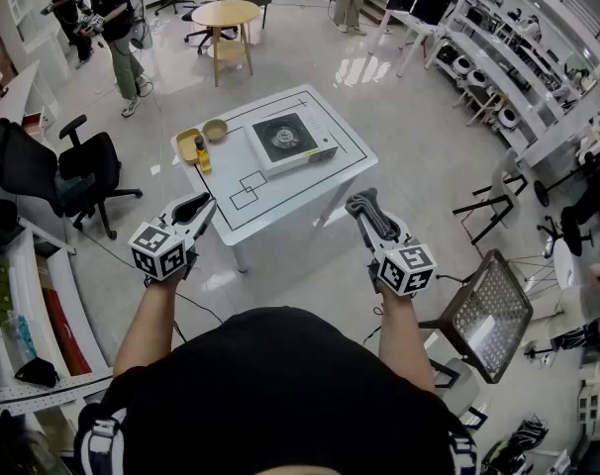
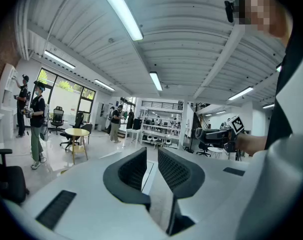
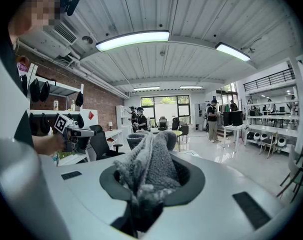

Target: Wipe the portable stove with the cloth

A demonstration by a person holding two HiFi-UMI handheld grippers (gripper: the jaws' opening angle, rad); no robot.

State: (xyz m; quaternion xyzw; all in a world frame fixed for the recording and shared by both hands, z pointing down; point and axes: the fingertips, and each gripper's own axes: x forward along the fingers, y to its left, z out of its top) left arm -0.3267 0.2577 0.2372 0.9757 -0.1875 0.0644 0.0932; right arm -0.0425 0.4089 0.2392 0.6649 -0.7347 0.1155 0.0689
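Two forearms (image 1: 150,317) held forward, left tongs (image 1: 194,208) slightly apart, right tongs (image 1: 365,207) clamped on grey cloth (image 3: 150,168)

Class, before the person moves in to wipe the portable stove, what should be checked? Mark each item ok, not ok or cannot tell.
1. Cloth gripped by the right gripper: ok.
2. Left gripper open, nothing between its fingers: ok.
3. Portable stove in sight on the white table: ok.
4. Stove within reach: not ok, both grippers are short of the table.
5. Bottle and bowl off the stove: ok.
6. Burner off and cool: cannot tell.
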